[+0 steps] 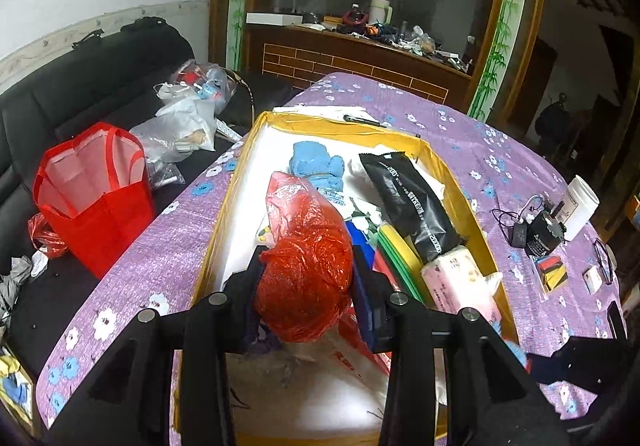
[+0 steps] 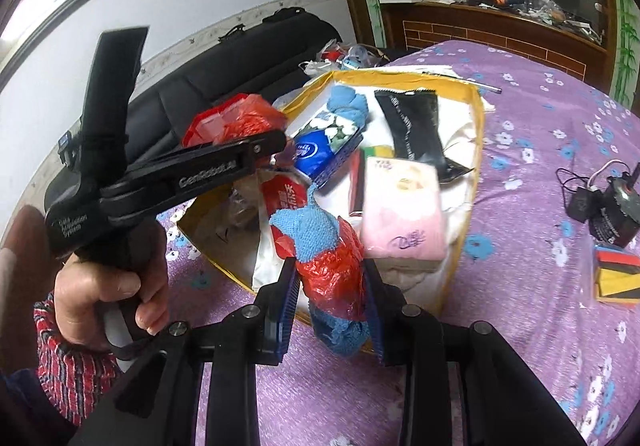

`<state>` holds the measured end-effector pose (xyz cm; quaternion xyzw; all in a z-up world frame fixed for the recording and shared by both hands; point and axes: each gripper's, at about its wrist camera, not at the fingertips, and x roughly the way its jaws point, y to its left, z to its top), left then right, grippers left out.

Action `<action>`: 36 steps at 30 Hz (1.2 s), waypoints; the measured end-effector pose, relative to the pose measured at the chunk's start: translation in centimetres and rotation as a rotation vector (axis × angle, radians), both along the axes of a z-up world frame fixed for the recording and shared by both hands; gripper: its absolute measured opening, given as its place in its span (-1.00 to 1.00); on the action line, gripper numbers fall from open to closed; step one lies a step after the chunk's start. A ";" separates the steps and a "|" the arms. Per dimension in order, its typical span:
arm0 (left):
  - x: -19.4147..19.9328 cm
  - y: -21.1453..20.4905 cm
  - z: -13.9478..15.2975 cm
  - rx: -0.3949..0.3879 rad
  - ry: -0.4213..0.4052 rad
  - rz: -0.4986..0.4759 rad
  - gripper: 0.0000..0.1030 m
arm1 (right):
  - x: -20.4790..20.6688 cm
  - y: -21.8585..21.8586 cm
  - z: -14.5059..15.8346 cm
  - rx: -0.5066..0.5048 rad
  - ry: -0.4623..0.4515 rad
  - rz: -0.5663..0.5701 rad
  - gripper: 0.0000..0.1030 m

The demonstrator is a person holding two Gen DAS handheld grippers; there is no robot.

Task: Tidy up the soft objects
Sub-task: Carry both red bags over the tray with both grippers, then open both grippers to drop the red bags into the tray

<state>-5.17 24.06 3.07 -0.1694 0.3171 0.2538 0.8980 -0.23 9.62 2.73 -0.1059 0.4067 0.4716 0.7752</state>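
A yellow-walled box stands on the purple table and holds soft things. My left gripper is shut on a crumpled red plastic bag above the box; it also shows in the right wrist view. My right gripper is shut on a blue knit cloth wrapped in red plastic over the box's near edge. Inside lie another blue knit item, a black packet, a pink tissue pack and a blue tissue pack.
A red tote bag and clear plastic bags sit on the black sofa at left. On the purple tablecloth to the right lie a black charger with cable, a white jar and coloured sponges.
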 end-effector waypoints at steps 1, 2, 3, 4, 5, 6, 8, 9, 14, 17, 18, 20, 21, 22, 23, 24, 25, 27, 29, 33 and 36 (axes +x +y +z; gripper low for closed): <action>0.1 0.3 0.0 -0.001 0.005 0.000 -0.29 | 0.0 0.2 -0.2 -0.003 0.000 0.000 -0.37; 0.3 0.6 -0.1 -0.002 0.011 -0.001 -0.29 | 0.1 0.3 -0.3 -0.006 0.001 0.001 -0.37; 0.5 0.7 -0.1 -0.006 0.014 -0.005 -0.29 | 0.1 0.6 -0.5 -0.012 0.001 0.000 -0.37; 0.7 0.9 -0.2 -0.013 0.018 -0.014 -0.29 | 0.2 0.8 -0.6 -0.016 0.001 -0.003 -0.37; 1.0 1.1 -0.4 -0.019 0.025 -0.019 -0.29 | 0.3 1.0 -0.8 -0.020 0.003 -0.004 -0.37; 1.2 1.2 -0.5 -0.023 0.030 -0.020 -0.29 | 0.4 1.2 -1.0 -0.025 0.006 -0.004 -0.37; 1.6 1.5 -0.7 -0.032 0.038 -0.030 -0.29 | 0.5 1.5 -1.2 -0.032 0.006 -0.009 -0.37; 1.7 1.7 -0.8 -0.034 0.042 -0.031 -0.29 | 0.6 1.7 -1.3 -0.036 0.005 -0.012 -0.37; 1.9 1.9 -1.3 -0.046 0.044 -0.045 -0.29 | 0.9 2.4 -1.9 -0.050 -0.001 -0.019 -0.37; 2.0 1.9 -1.4 -0.052 0.047 -0.057 -0.29 | 1.0 2.7 -2.2 -0.059 -0.009 -0.019 -0.37; 2.1 1.9 -1.4 -0.051 0.049 -0.063 -0.29 | 1.1 2.8 -2.2 -0.060 -0.011 -0.020 -0.37; 2.2 1.9 -1.4 -0.049 0.052 -0.070 -0.28 | 1.0 2.9 -2.4 -0.062 -0.012 -0.018 -0.37; 2.2 1.8 -1.4 -0.048 0.049 -0.072 -0.28 | 1.0 2.9 -2.5 -0.061 -0.010 -0.019 -0.37; 2.3 1.8 -1.4 -0.048 0.048 -0.074 -0.28 | 1.1 3.0 -2.5 -0.062 -0.011 -0.019 -0.36; 2.2 1.8 -1.4 -0.045 0.044 -0.075 -0.28 | 1.0 3.0 -2.6 -0.064 -0.013 -0.018 -0.36; 2.3 1.7 -1.3 -0.044 0.040 -0.078 -0.28 | 1.0 3.0 -2.6 -0.065 -0.015 -0.017 -0.36; 2.3 1.7 -1.3 -0.046 0.038 -0.082 -0.26 | 1.0 3.0 -2.6 -0.065 -0.019 -0.017 -0.36; 2.3 1.6 -1.2 -0.048 0.034 -0.086 -0.26 | 1.0 3.1 -2.6 -0.066 -0.026 -0.018 -0.36; 2.2 1.5 -1.0 -0.046 0.035 -0.085 -0.19 | 0.9 3.3 -2.6 -0.072 -0.043 -0.014 -0.36; 1.7 1.5 -0.2 -0.042 0.014 -0.069 0.25 | 0.7 3.2 -2.4 -0.063 -0.029 0.006 -0.17; 1.3 1.5 0.5 -0.045 -0.003 -0.071 0.25 | 0.4 2.8 -1.8 -0.034 -0.020 0.014 0.01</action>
